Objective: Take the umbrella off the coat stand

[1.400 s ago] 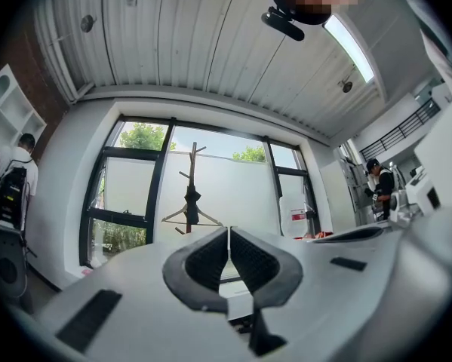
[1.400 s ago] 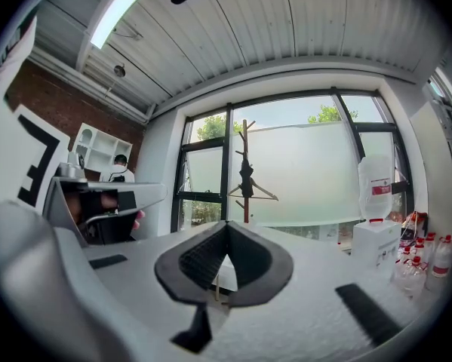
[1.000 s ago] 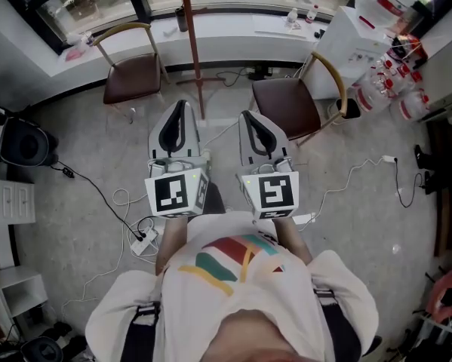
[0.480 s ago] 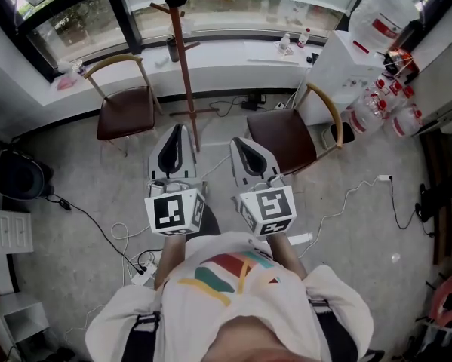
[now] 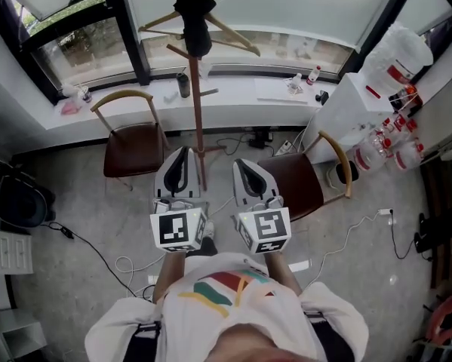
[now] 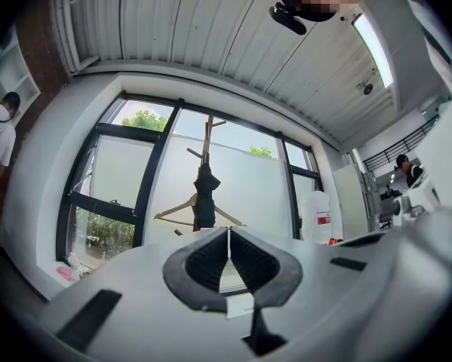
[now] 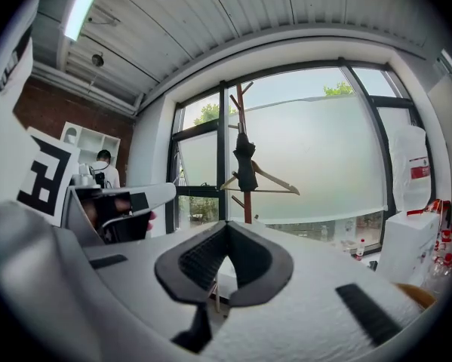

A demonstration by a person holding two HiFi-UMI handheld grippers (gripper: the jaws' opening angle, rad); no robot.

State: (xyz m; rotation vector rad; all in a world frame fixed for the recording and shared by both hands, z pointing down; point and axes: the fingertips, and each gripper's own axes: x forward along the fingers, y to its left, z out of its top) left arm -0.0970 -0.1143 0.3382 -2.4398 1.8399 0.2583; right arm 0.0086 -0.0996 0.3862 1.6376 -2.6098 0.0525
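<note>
While the umbrella (image 5: 193, 10) hangs folded and dark near the top of the stand (image 5: 199, 111), in front of the window (image 5: 82, 29), both grippers are seen in the head view held side by side and well apart from it. The left gripper (image 5: 183, 157) and right gripper (image 5: 242, 166) are pointed toward the stand's pole, one on each side. A wooden hanger (image 5: 229, 36) is hung just beside the umbrella.

In the left gripper view, the left gripper (image 6: 229, 232) is shown with its pads pressed together along a thin seam and nothing between them. The umbrella (image 6: 204, 198) is framed straight above the jaw tips, against the bright pane, with the stand (image 6: 208, 130) rising behind it.

In the right gripper view, the right gripper (image 7: 226, 228) is likewise shown closed, its pads meeting at the tip and nothing gripped. The umbrella (image 7: 245, 164) is seen up the stand (image 7: 244, 100), above and ahead of the jaws.

The umbrella is judged to be light, with soft, slippery cloth wrapped over a stiff inner shaft. A hold on loose folds alone is likely to slide, so the firm, tightly rolled middle is thought the best place to be gripped. How it is hooked to the stand cannot be made out, so it is expected that it must be lifted clear before being drawn away.
</note>
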